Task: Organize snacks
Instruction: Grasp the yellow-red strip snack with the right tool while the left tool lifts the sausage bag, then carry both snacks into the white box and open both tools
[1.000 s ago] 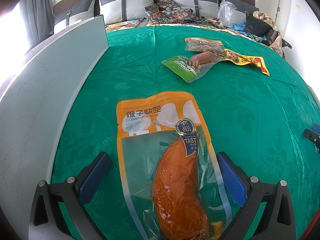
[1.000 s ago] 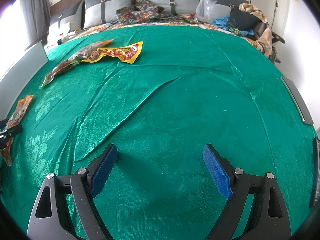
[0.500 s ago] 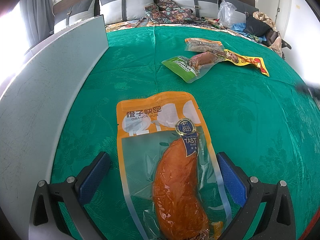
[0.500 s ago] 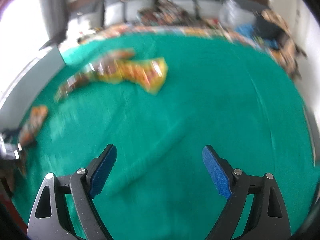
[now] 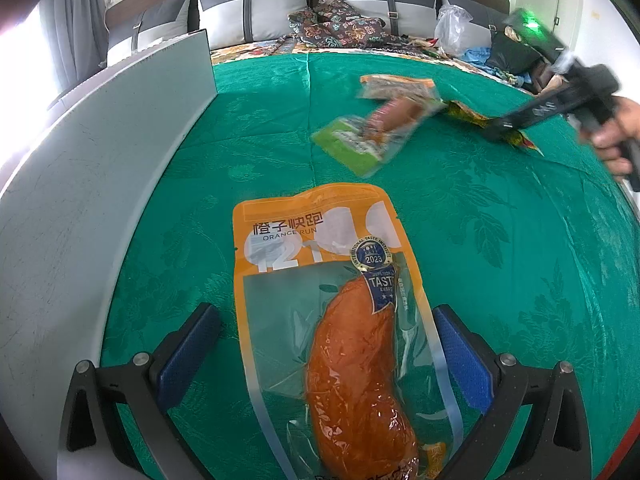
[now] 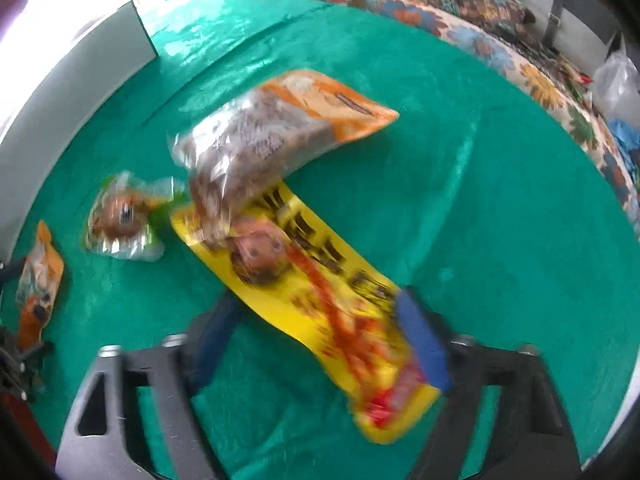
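Note:
An orange sweet-potato pouch (image 5: 340, 320) lies flat on the green cloth between the fingers of my open left gripper (image 5: 326, 354); it also shows at the left edge of the right wrist view (image 6: 40, 276). My right gripper (image 6: 320, 344) is open, its fingers straddling the near end of a yellow snack bag (image 6: 316, 292). An orange-topped clear bag (image 6: 276, 132) overlaps the yellow bag's far end. A green-edged sausage pack (image 6: 124, 220) lies left of them. In the left wrist view these packs (image 5: 384, 120) lie ahead, with the right gripper (image 5: 552, 108) over them.
A grey-white board (image 5: 100, 168) stands along the left edge of the green cloth (image 5: 480, 240). Pillows (image 5: 256, 12), patterned fabric and a plastic bag (image 5: 456, 28) lie beyond the cloth's far edge.
My right gripper has swung left and forward from bare cloth to straddle the yellow snack bag. The left gripper and orange pouch have not moved.

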`<state>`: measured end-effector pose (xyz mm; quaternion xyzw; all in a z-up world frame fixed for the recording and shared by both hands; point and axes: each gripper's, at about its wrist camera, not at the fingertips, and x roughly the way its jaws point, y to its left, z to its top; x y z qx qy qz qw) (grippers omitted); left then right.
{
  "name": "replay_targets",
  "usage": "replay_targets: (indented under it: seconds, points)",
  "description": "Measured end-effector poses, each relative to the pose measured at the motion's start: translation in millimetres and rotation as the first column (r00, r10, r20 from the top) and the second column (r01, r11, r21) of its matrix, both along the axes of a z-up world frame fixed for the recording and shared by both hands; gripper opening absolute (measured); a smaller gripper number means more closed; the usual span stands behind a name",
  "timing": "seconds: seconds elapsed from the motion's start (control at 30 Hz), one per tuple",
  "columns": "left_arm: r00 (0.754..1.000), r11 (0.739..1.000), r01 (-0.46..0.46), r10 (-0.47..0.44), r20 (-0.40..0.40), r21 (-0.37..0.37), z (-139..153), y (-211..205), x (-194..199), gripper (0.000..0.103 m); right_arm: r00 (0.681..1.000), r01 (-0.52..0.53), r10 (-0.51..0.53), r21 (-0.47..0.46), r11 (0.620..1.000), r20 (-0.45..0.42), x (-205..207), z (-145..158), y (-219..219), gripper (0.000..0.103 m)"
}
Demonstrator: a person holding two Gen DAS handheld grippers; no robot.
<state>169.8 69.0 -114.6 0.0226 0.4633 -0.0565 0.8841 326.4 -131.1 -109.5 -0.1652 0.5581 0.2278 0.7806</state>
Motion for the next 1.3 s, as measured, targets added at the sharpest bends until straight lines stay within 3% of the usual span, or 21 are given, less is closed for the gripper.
replay_targets:
  seconds: [0.03,0.1,0.2,0.33,0.43,0.53,0.63,0.67,0.7,0.73,0.87,0.9,1.0,1.03,1.07,1.1,1.17,1.23,1.3]
  points:
    - [1.0,1.0,0.0,0.0,0.0,0.001,0,0,0,0.103,1.0,0.003,-0.003,-0.001,1.0,-0.015,-4,3,-3,0.033]
    - [1.0,1.0,-0.001,0.001,0.0,0.002,0,0,0,0.103,0.992,0.056,-0.052,0.028,0.998,-0.118,-24,2,-18,0.032]
    - [1.0,1.0,-0.001,0.001,0.0,0.004,0,-1,0,0.103,0.977,0.111,-0.103,0.03,0.993,-0.185,-65,2,-29,0.032]
    - [1.0,1.0,-0.002,0.002,0.0,0.004,0,-1,0,0.103,0.938,0.224,-0.161,0.182,0.958,-0.308,-136,1,-47,0.032]
    - [1.0,1.0,-0.002,0.002,0.0,0.005,0,-1,0,0.103,0.869,0.399,-0.206,0.392,0.829,-0.449,-176,-8,-76,0.025]
    - [1.0,1.0,-0.002,0.002,0.0,0.005,0,-1,0,0.103,0.763,0.614,-0.318,0.476,0.63,-0.563,-198,-30,-130,0.024]
    - [1.0,1.0,-0.002,0.002,0.0,0.005,0,-1,0,0.103,0.721,0.685,-0.459,0.437,0.582,-0.519,-205,-31,-173,0.04]
    - [1.0,1.0,-0.002,0.002,0.0,0.005,0,-1,0,0.103,0.72,0.69,-0.495,0.427,0.584,-0.486,-206,-26,-185,0.049]
    - [1.0,1.0,-0.002,0.002,0.0,0.005,0,-1,0,0.103,0.723,0.688,-0.51,0.419,0.593,-0.466,-207,-21,-189,0.07]
    - [1.0,1.0,-0.002,0.002,0.0,0.005,0,-1,0,0.103,0.731,0.68,-0.536,0.387,0.623,-0.422,-209,-11,-190,0.076]
    - [1.0,1.0,-0.008,0.008,-0.004,0.008,0,-2,-1,0.103,0.813,0.577,-0.493,0.308,0.757,-0.311,-207,9,-154,0.076]
    - [1.0,1.0,-0.015,0.015,-0.013,0.009,0,-2,-1,0.103,0.841,0.534,-0.472,0.267,0.802,-0.265,-205,9,-133,0.076]
    - [0.997,1.0,-0.026,0.027,-0.076,0.018,2,-4,-3,0.103,0.902,0.425,-0.4,0.173,0.889,-0.161,-199,3,-79,0.075]
    - [0.994,1.0,-0.024,0.026,-0.104,0.019,3,-4,-3,0.101,0.92,0.385,-0.367,0.138,0.913,-0.138,-203,-1,-67,0.075]
    - [0.992,1.0,-0.017,0.019,-0.123,0.016,4,-4,-4,0.087,0.938,0.336,-0.327,0.075,0.939,-0.112,-205,-12,-49,0.077]
    - [0.993,1.0,-0.003,0.005,-0.116,0.015,9,-5,-6,0.077,0.946,0.322,-0.32,0.033,0.946,-0.05,-210,-13,-44,0.071]
    - [0.993,1.0,0.02,-0.022,-0.119,-0.017,18,-3,-10,0.056,0.939,0.344,-0.344,0.017,0.939,-0.003,-216,-13,-42,0.049]
    - [0.994,0.998,0.018,-0.025,-0.108,-0.06,30,4,-14,0.04,0.916,0.402,-0.399,0.116,0.909,-0.044,-225,-1,-61,0.038]
    - [0.992,0.992,-0.008,-0.008,-0.128,-0.129,34,13,-18,0.039,0.896,0.443,-0.436,0.18,0.878,-0.08,-232,7,-77,0.036]
